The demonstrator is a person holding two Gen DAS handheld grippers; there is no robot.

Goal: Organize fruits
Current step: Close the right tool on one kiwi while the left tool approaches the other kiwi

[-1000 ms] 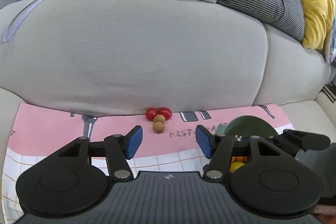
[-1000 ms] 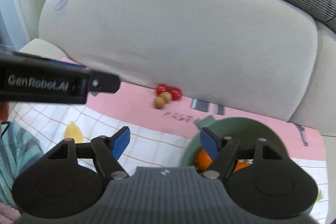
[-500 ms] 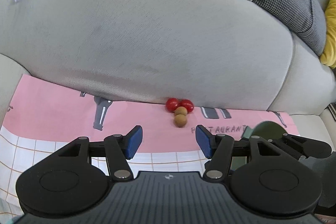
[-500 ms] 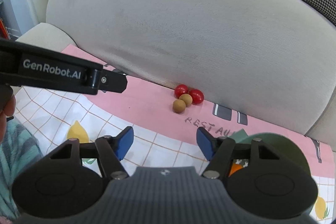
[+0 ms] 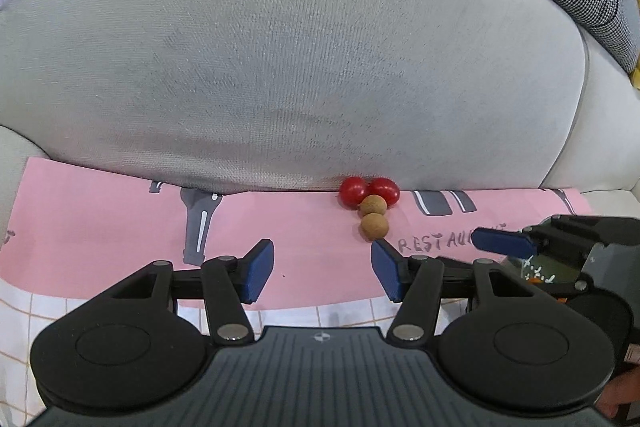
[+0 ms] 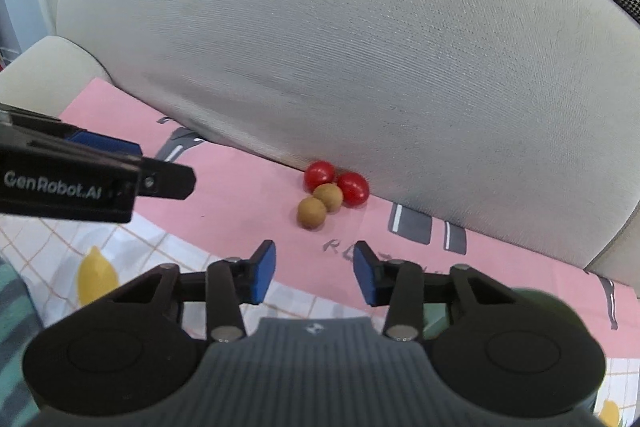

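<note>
Grey sofa cushion [image 5: 280,67] behind pink mat [image 5: 100,211] with checked white part. Fruit cluster at cushion foot: two glossy red tomatoes [image 6: 319,175], two matte brown round fruits [image 6: 311,213], touching. Mat lettering "REST…". "GenRobot.AI" on left gripper [image 5: 322,269], jaws apart, empty. Right gripper [image 6: 314,269] jaws just closing, still apart, nothing between.

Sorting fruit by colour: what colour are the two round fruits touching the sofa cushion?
Red, glossy fruits; clearest in the right wrist view.
</note>
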